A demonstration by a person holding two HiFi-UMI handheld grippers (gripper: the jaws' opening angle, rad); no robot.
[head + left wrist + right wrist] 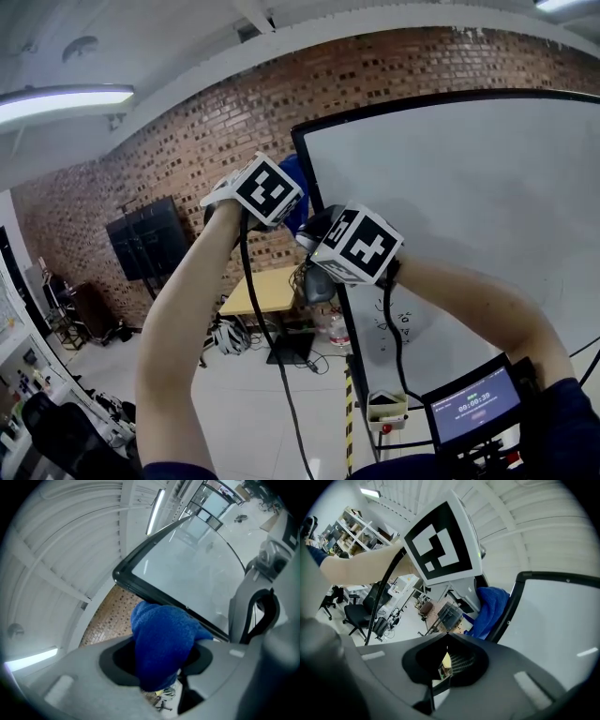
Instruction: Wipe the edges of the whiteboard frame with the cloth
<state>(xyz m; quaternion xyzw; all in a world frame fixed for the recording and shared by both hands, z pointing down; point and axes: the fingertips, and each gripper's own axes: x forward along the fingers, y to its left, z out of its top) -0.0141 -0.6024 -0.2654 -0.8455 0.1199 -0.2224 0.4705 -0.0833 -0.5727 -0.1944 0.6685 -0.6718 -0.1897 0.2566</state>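
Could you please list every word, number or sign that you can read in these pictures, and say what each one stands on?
"00:00:30", my best reading of small digits: on the small screen, lower right in the head view.
Dark scribbles on the whiteboard: too small to read.
Left marker cube and right marker cube: black-and-white square patterns only, no letters.

Grey left hand-held gripper (161,656) and right hand-held gripper (447,660), each carrying a white cube (269,188) with black square markers; black cables (272,347) trail past dark blue sleeves (176,471).
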